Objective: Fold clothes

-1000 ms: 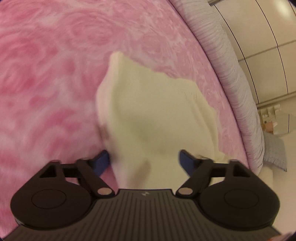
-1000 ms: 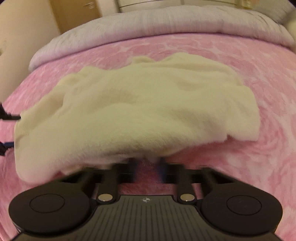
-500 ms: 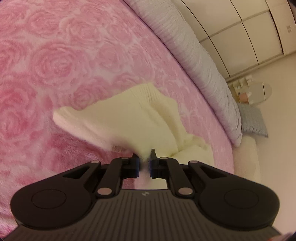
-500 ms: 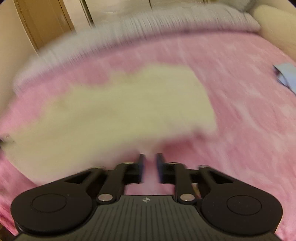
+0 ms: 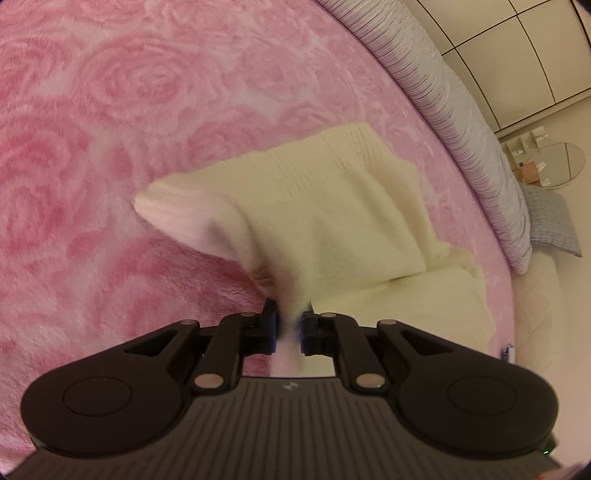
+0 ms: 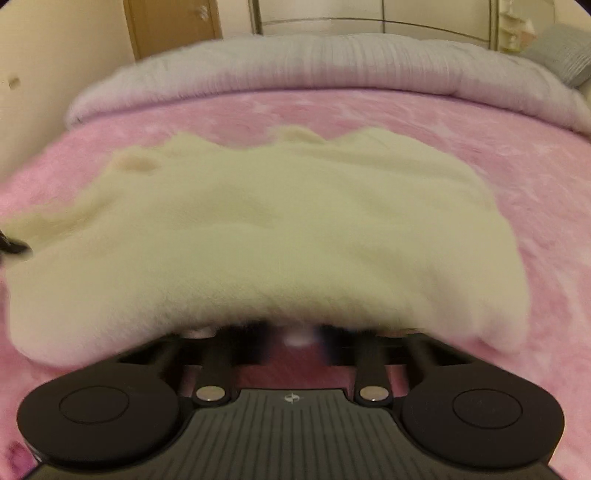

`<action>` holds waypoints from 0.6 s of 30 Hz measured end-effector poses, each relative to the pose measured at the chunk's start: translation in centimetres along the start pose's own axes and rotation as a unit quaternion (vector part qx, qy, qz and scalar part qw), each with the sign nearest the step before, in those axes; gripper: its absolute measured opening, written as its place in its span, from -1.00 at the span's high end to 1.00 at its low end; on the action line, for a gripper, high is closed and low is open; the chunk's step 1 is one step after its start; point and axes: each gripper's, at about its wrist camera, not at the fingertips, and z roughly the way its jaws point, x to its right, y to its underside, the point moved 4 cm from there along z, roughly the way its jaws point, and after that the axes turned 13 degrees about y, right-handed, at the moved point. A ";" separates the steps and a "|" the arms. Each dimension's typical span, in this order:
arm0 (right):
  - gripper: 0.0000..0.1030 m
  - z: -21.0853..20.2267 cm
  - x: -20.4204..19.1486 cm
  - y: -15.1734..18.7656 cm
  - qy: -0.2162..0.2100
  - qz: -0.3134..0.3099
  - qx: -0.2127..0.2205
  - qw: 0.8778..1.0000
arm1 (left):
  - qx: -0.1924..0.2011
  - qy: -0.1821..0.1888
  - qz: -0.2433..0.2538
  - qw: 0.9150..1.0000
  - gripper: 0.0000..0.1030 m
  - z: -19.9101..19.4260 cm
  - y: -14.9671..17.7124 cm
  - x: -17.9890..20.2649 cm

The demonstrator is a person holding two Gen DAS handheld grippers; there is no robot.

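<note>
Cream sweater spread on the pink blanket, pinched at two edges.

The left gripper is clamped on a corner of the sweater, which rises off the blanket; the fabric hides the fingertips' inner faces. The right gripper has its jaws closing at the sweater's near hem, with its fingertips tucked under blurred cloth, so whether the pads press on it cannot be made out. Past the sweater's far edge the blanket runs bare to a grey duvet along the bed's rim. Beyond the duvet stand a wooden door and a round mirror. No readable writing shows; only a small emblem on each gripper body.
</note>
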 end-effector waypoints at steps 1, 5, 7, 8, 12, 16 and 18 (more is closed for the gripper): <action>0.65 -0.5 0.4 -0.6 -0.014 0.018 0.006 1.000 | -0.001 0.001 0.005 1.000 0.88 -0.1 0.1 0.4; 0.70 -4.7 2.7 -3.2 -0.064 0.093 0.032 0.993 | -0.013 0.016 0.013 1.000 0.88 -2.0 1.1 3.0; 0.70 -7.2 4.4 -4.7 -0.086 0.131 0.044 0.987 | -0.018 0.027 0.008 0.999 0.88 -3.5 2.1 4.6; 0.70 -8.5 5.5 -5.6 -0.094 0.149 0.053 0.983 | -0.021 0.034 0.005 0.999 0.88 -4.3 2.8 5.6; 0.70 -13.9 10.4 -9.7 -0.107 0.211 0.083 0.968 | -0.040 0.079 -0.039 0.995 0.88 -7.6 6.8 9.8; 0.70 -19.3 15.3 -14.0 -0.088 0.250 0.124 0.956 | -0.083 0.140 -0.108 0.981 0.88 -9.0 12.4 13.6; 0.71 -21.0 16.2 -16.4 -0.072 0.238 0.136 0.959 | -0.096 0.165 -0.135 0.972 0.88 -9.1 14.3 14.5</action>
